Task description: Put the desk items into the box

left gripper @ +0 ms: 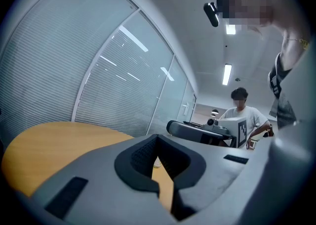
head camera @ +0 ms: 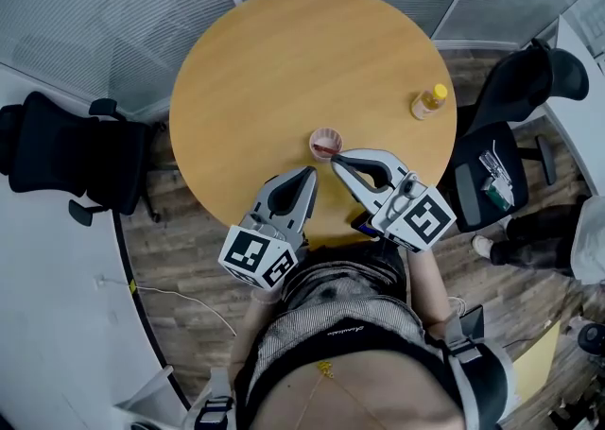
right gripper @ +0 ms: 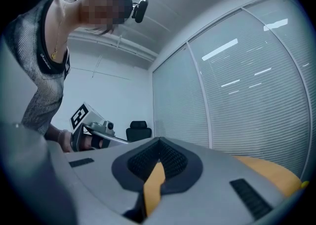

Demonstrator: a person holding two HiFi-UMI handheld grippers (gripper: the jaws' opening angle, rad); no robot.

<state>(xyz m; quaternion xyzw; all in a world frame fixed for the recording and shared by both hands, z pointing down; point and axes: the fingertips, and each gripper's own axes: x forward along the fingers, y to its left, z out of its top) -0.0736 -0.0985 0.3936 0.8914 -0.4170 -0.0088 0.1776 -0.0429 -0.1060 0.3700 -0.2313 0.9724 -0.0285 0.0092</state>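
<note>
Yellow bottle [head camera: 428, 101] stands on the far right side of the round table [head camera: 255, 69]. A small pink cup [head camera: 324, 144] sits on the near side, just past the right gripper [head camera: 335, 160]. The left gripper [head camera: 309, 172] is next to it. Both grippers' jaws are closed and hold nothing.

A dark item [head camera: 362, 226] at the desk's [head camera: 284, 69] near edge lies mostly under the right gripper [head camera: 333, 160] and cannot be identified. The contents of the small pink container [head camera: 325, 143] are too small to tell. The picture's right edge cuts off a person's legs [head camera: 529, 230].
</note>
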